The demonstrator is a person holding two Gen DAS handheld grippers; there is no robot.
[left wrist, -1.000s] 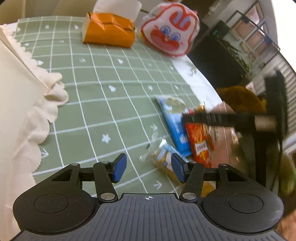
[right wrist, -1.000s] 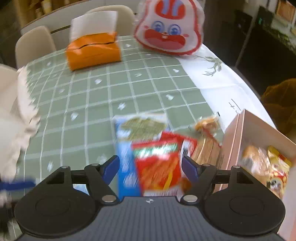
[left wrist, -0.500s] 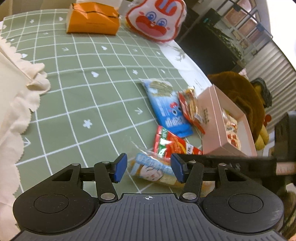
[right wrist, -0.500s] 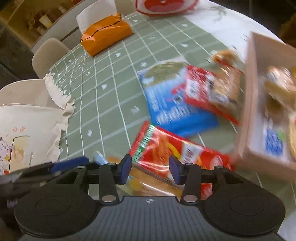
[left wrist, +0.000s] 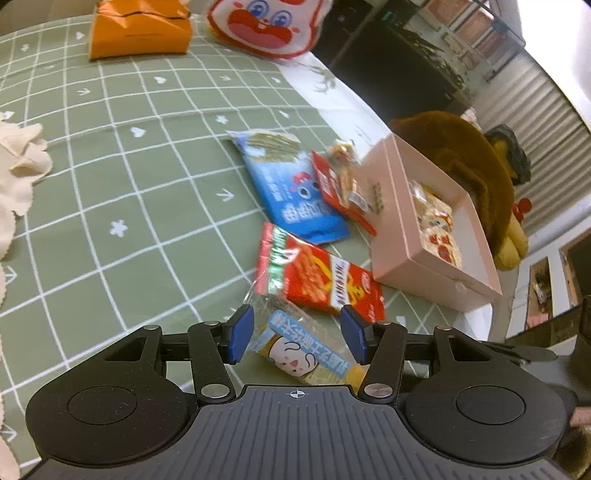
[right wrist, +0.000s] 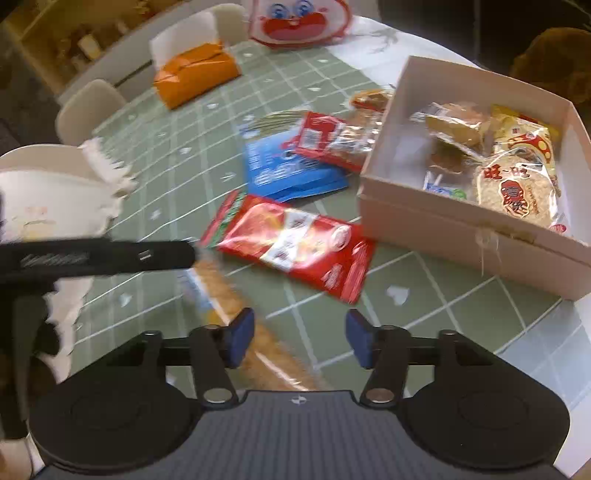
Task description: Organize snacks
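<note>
A pink box [left wrist: 436,236] [right wrist: 454,225] holding several snack packs stands at the table's right. A red packet [left wrist: 317,277] [right wrist: 291,243], a blue packet [left wrist: 291,192] [right wrist: 288,170] and a red-and-clear biscuit pack [left wrist: 343,181] [right wrist: 332,138] lie left of the box. A clear cracker pack with a cartoon face [left wrist: 306,354] [right wrist: 236,302] lies nearest. My left gripper [left wrist: 297,334] is open, its jaws either side of the cracker pack. My right gripper [right wrist: 299,339] is open and empty above the tablecloth.
A green checked tablecloth [left wrist: 110,177] covers the table. An orange tissue box [left wrist: 136,29] and a rabbit-face bag [left wrist: 266,26] stand at the back. A cream cloth bag [right wrist: 48,199] lies at the left. A brown plush toy [left wrist: 465,158] sits beyond the box.
Both grippers have pulled back and shifted. The red packet, held by the right gripper a second ago, now lies on the table. The right gripper now faces the box.
</note>
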